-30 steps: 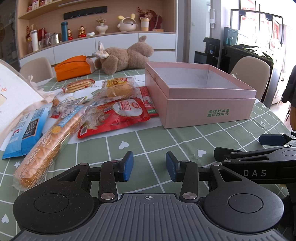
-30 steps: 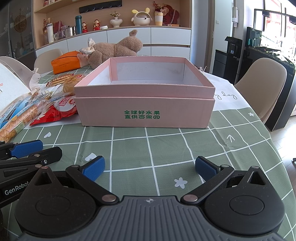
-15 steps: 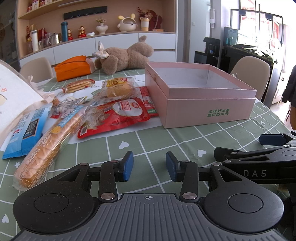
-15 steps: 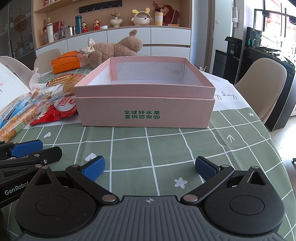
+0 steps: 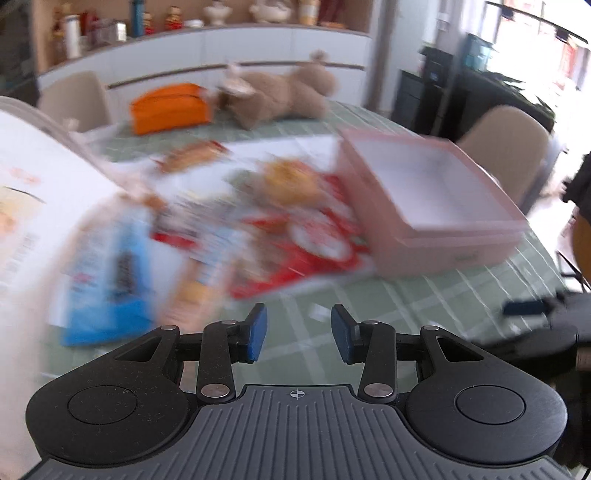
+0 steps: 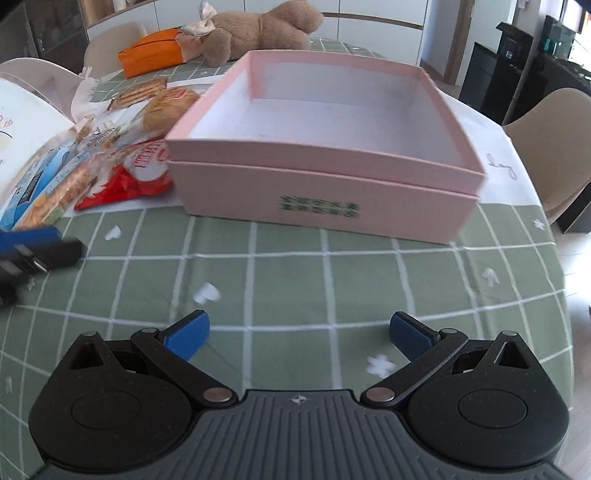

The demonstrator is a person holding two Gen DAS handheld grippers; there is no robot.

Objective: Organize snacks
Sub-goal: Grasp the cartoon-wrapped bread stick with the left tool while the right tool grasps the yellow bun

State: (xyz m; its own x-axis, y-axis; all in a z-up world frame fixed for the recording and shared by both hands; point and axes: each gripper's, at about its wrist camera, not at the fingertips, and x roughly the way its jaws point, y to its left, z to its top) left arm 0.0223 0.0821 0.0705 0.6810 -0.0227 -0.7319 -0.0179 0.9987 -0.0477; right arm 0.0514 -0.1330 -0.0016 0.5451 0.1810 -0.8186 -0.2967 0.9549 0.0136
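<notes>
An empty pink box stands open on the green checked tablecloth; it also shows, blurred, in the left wrist view. Left of it lies a heap of snack packets: a red bag, a bun packet, a long biscuit sleeve, a blue packet. My left gripper is open and empty above the cloth, in front of the snacks. My right gripper is wide open and empty, in front of the box.
A brown teddy bear and an orange pouch lie at the table's far side. A white printed bag stands at the left. Beige chairs stand round the table. The left gripper's tip shows in the right wrist view.
Both grippers have risen and tilted down toward the table. The left one has swung left and forward toward the snacks, blurring its view. Both stay open and empty.
</notes>
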